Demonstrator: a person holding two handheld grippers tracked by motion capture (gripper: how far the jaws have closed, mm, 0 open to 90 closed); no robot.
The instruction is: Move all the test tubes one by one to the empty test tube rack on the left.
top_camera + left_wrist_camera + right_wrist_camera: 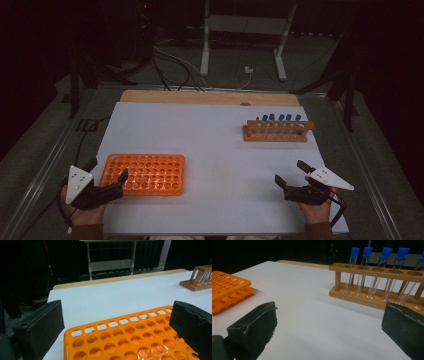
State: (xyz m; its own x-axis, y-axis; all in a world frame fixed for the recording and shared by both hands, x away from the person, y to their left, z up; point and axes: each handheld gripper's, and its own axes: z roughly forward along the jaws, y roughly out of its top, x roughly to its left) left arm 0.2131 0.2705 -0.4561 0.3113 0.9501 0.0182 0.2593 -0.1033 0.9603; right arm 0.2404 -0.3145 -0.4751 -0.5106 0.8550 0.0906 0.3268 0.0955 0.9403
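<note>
White tabletop [215, 150]: wooden rack [276, 131] holds blue-capped tubes [281, 118]; orange rack [145, 174] empty.

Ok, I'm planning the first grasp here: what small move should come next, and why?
Probably ease the right gripper forward toward the wooden rack, lining up on a blue-capped tube. Both grippers are open and hold nothing, the tubes stand upright in that rack, and the orange rack by the left gripper looks empty, so a tube seems the first thing to fetch.
</note>
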